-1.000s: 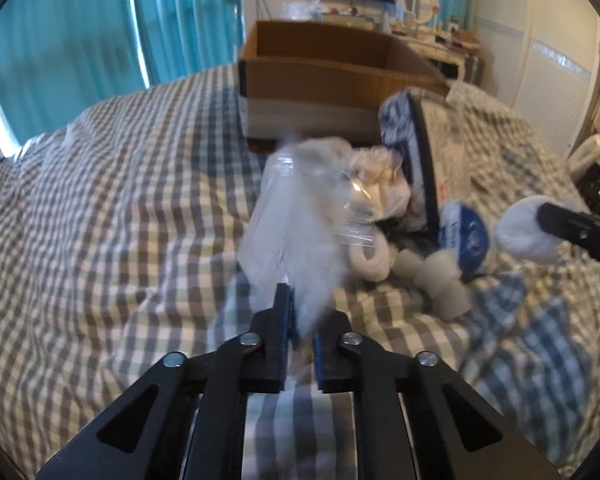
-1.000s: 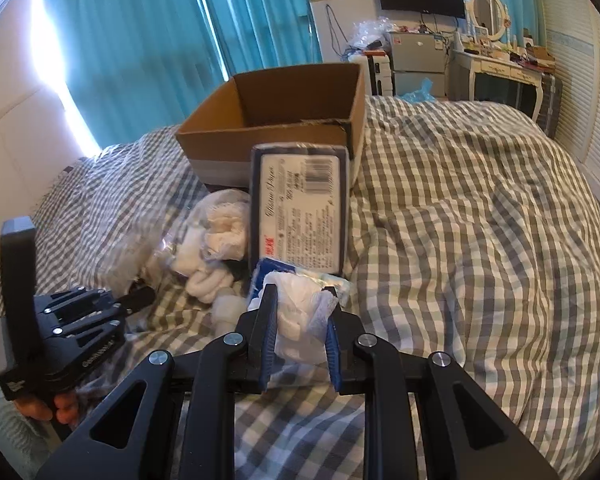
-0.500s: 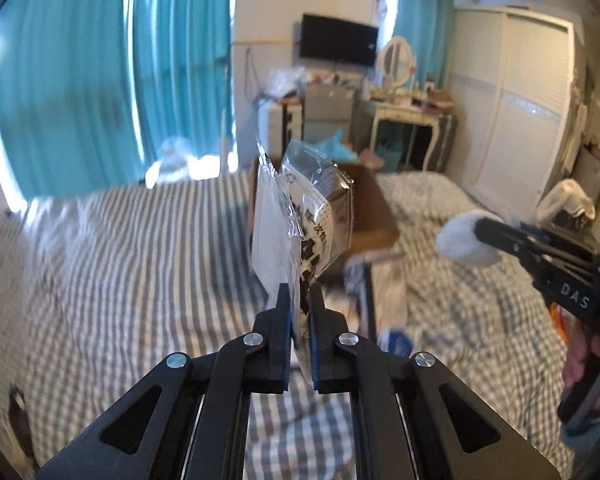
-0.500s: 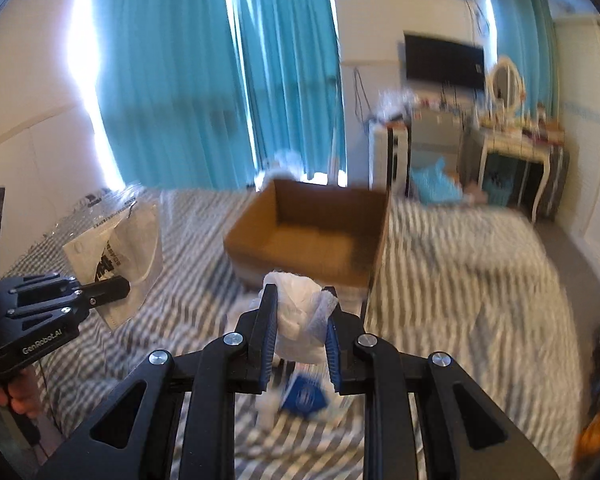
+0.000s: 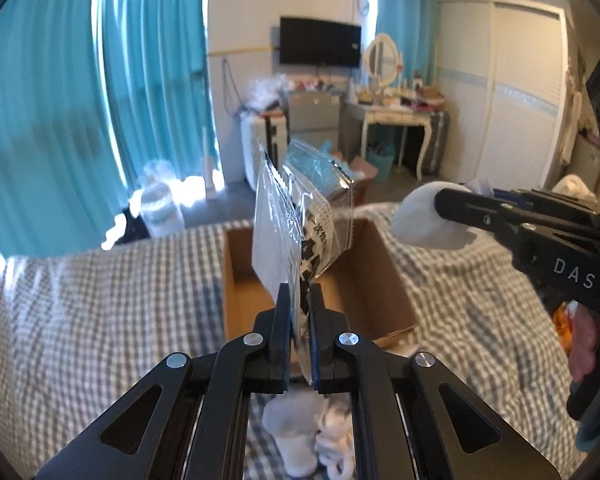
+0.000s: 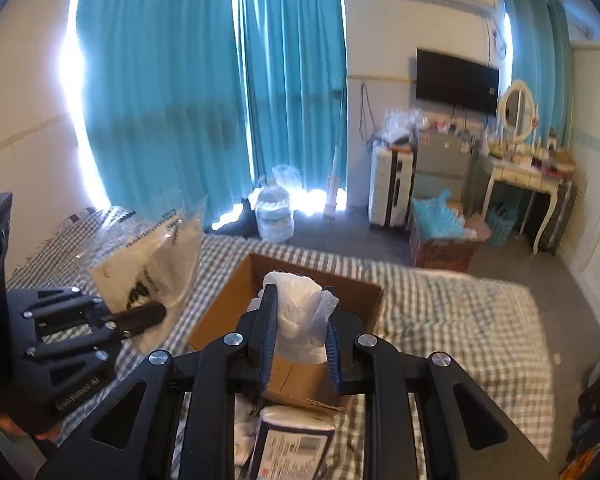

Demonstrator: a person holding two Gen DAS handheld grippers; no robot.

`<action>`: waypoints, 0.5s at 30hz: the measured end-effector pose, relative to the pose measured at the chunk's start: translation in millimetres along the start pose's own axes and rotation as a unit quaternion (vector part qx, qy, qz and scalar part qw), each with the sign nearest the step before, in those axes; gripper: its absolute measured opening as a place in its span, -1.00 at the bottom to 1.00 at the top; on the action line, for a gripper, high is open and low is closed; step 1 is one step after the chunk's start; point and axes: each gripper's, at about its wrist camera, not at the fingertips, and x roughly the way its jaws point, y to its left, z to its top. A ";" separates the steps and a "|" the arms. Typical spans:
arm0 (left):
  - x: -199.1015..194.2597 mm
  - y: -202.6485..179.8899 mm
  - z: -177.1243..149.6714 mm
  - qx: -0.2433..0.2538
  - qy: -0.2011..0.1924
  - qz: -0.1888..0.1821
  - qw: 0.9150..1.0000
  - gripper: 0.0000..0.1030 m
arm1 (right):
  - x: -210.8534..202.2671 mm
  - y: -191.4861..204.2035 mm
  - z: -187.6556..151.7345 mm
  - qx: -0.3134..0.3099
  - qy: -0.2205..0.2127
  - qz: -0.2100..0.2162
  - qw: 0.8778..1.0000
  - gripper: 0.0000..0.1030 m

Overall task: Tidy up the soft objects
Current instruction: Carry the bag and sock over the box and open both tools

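My left gripper point(image 5: 299, 296) is shut on a clear plastic packet point(image 5: 292, 216) with black print and holds it upright in the air in line with the open cardboard box point(image 5: 384, 280). In the right wrist view the packet point(image 6: 152, 264) hangs left of the box point(image 6: 220, 312). My right gripper point(image 6: 298, 300) is shut on a white soft bundle in thin plastic point(image 6: 300, 312), held in front of the box opening. It also shows in the left wrist view point(image 5: 424, 220), to the right of the box.
The box sits on a grey checked bedspread point(image 5: 80, 300). White soft items point(image 5: 308, 436) lie on the bed under my left gripper. A wrapped pack with a label point(image 6: 292, 448) lies under my right gripper. Beyond the bed are teal curtains and a dressing table point(image 6: 520, 176).
Both grippers have risen from the pile on the bed and moved forward toward the box, each carrying its item. The box now lies below and ahead of them.
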 end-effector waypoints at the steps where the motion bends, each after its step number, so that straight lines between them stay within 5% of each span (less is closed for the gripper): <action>1: 6.6 -1.7 -2.6 0.001 0.006 0.000 1.000 -0.88 | 10.2 -1.8 -2.9 0.003 0.007 0.000 1.000 -0.60; 10: 78.5 2.4 -23.1 -0.010 0.058 -0.009 0.998 -0.72 | 97.4 -25.0 -44.1 0.033 0.053 0.009 0.998 -0.55; 13: 86.2 3.0 -28.2 -0.014 0.080 -0.015 0.997 -0.58 | 110.7 -26.6 -46.9 0.042 0.065 0.002 0.997 0.26; 15: 78.4 -0.1 -29.8 -0.002 0.071 -0.005 0.997 -0.29 | 109.5 -28.0 -47.4 0.039 0.061 -0.003 0.997 0.30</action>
